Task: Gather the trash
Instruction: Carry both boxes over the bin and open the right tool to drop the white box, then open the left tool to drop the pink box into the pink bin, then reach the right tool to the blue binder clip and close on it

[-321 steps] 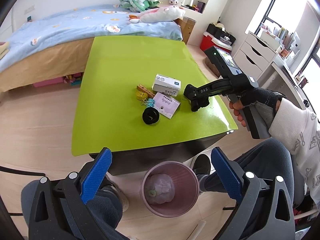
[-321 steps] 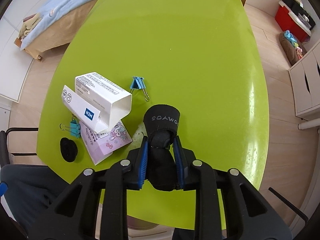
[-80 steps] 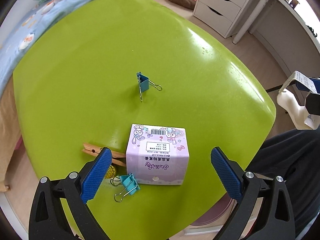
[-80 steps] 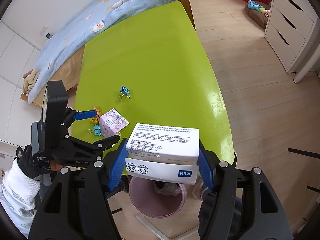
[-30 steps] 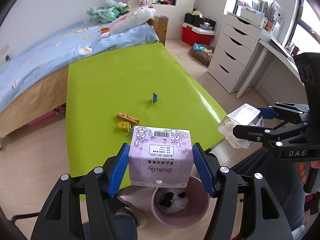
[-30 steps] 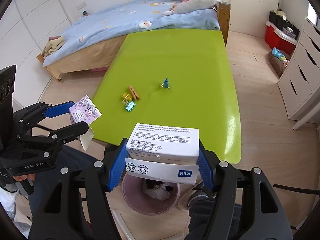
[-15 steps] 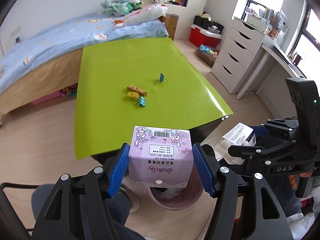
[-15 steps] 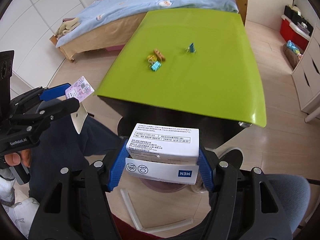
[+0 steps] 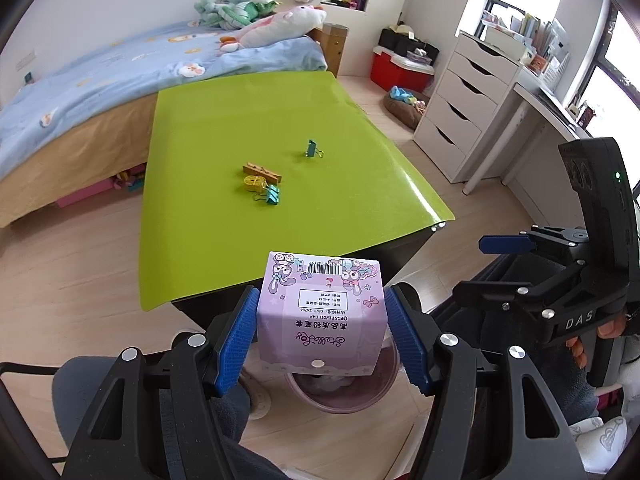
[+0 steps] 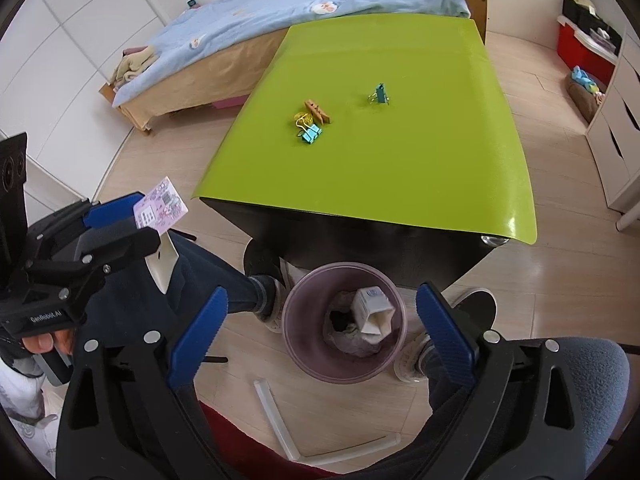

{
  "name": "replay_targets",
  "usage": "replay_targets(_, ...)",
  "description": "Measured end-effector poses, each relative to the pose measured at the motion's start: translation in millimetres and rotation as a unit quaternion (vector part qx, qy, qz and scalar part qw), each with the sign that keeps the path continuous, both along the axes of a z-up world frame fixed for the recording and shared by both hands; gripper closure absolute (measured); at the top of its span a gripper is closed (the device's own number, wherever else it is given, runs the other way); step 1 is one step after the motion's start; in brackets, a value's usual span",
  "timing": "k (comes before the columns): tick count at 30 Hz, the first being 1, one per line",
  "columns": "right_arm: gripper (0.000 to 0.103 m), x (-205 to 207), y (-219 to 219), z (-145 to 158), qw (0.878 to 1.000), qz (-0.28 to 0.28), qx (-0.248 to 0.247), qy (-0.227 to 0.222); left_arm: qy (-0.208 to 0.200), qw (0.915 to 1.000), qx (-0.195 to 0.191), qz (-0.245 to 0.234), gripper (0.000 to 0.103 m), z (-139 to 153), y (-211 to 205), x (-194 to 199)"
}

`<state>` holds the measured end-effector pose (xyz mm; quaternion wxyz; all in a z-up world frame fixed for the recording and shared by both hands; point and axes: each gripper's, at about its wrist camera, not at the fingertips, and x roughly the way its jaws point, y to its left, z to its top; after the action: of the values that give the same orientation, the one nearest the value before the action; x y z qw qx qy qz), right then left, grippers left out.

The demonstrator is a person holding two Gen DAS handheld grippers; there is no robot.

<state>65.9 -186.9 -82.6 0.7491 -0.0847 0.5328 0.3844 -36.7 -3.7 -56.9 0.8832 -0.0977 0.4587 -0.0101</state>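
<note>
My left gripper is shut on a purple cartoon-printed box, held above the pink trash bin on the floor. The same purple box shows at the left of the right wrist view, in the left gripper. My right gripper hangs over the pink bin with its jaws opening and nothing between them. The white box lies inside the bin on crumpled trash. In the left wrist view the right gripper is at the right, empty.
The green table carries a wooden clothespin, a yellow clip, and two teal binder clips. A bed, white drawers, the person's knees and shoes, and white strips on the floor surround the bin.
The right gripper's jaws have spread and the white box has dropped from them into the bin. The left gripper still holds the purple box and has barely shifted.
</note>
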Motion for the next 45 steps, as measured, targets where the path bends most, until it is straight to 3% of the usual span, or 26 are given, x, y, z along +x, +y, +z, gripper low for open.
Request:
replay_targets(10, 0.008, 12, -25, 13, 0.999, -0.051, 0.010, -0.012, 0.015, 0.9985, -0.009, -0.052, 0.040, -6, -27, 7)
replay_targets(11, 0.008, 13, -28, 14, 0.998, -0.055, 0.012, -0.013, 0.016, 0.9984, -0.010, -0.054, 0.032, -6, -29, 8)
replay_targets(12, 0.008, 15, -30, 14, 0.998, -0.058, 0.013, -0.013, 0.015, 0.9983, -0.012, -0.055, 0.016, -7, -30, 9)
replay_targets(20, 0.008, 18, -36, 12, 0.998, -0.066, 0.016, -0.008, 0.019, 0.9990, -0.013, -0.038, 0.008, -10, -27, 13)
replay_targets(37, 0.008, 19, -18, 12, 0.999, -0.049, 0.013, -0.011, 0.008, 0.9996, -0.009, 0.027, 0.008, -7, 7, 14)
replay_targets(45, 0.008, 49, 13, 23, 0.999, -0.040, 0.007, -0.021, -0.003, 0.9991, -0.005, 0.041, 0.008, -3, 23, 25)
